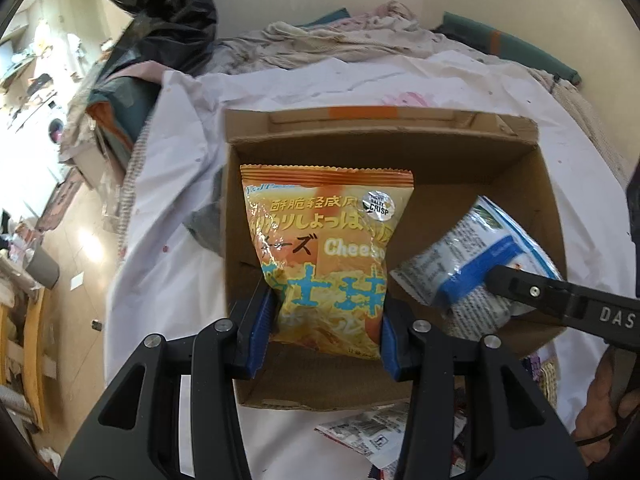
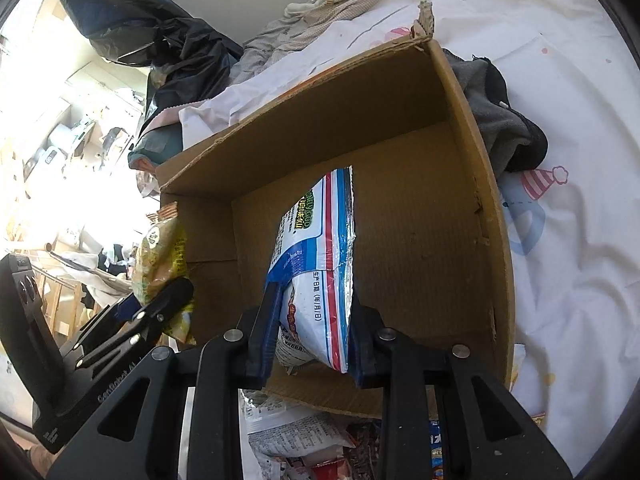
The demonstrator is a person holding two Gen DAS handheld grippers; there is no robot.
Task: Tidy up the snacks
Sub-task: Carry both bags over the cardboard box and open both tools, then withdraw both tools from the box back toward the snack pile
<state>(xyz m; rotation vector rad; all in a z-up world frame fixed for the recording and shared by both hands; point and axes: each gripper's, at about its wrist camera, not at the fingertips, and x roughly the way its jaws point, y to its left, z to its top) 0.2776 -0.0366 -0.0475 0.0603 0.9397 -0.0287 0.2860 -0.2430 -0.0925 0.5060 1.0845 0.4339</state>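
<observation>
An open cardboard box (image 1: 400,152) sits on a white sheet; it also shows in the right wrist view (image 2: 400,128). My left gripper (image 1: 326,320) is shut on an orange cheese snack bag (image 1: 328,240) and holds it over the box's left side. My right gripper (image 2: 312,336) is shut on a white and blue snack bag (image 2: 320,248) and holds it over the box's floor. That bag (image 1: 472,264) and the right gripper (image 1: 560,300) show at the right of the left wrist view. The left gripper (image 2: 152,312) with the orange bag (image 2: 160,256) shows at the left of the right wrist view.
More snack packets (image 2: 288,436) lie on the sheet in front of the box; they also show in the left wrist view (image 1: 380,432). A dark grey cloth (image 2: 504,120) lies beside the box. Black plastic bags (image 1: 168,12) and crumpled bedding (image 1: 340,44) are behind it.
</observation>
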